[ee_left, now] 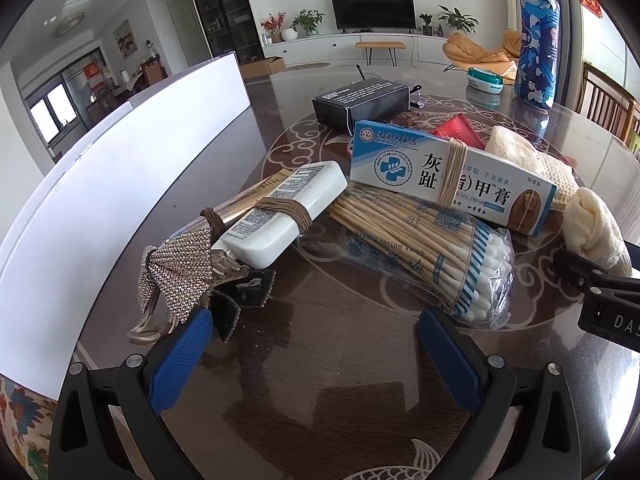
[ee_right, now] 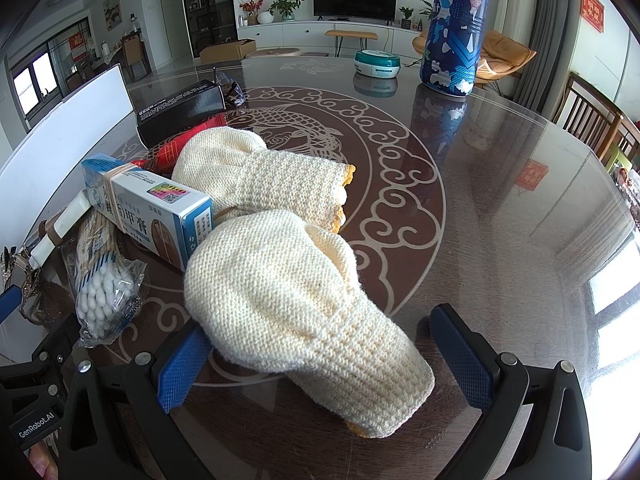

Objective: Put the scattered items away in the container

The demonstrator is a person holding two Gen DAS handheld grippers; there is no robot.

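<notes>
While wide open, right claw (ee_right: 320, 356) straddles knitted glove (ee_right: 296, 312).

We are carrying two matching black-framed grippers: the left gripper (ee_left: 316, 344) and right gripper (ee_right: 326, 356) are each showing ribbed blue finger pads (ee_right: 182, 368), silver screws (ee_left: 135, 360), and white "GenRobot.AI" lettering (ee_right: 36, 426).

Cream knit gloves (ee_right: 304, 300), nail-cream box (ee_left: 452, 176), bagged cotton swabs (ee_left: 424, 248) and white tube (ee_left: 284, 212) heaped beside the white container (ee_left: 120, 184)
</notes>
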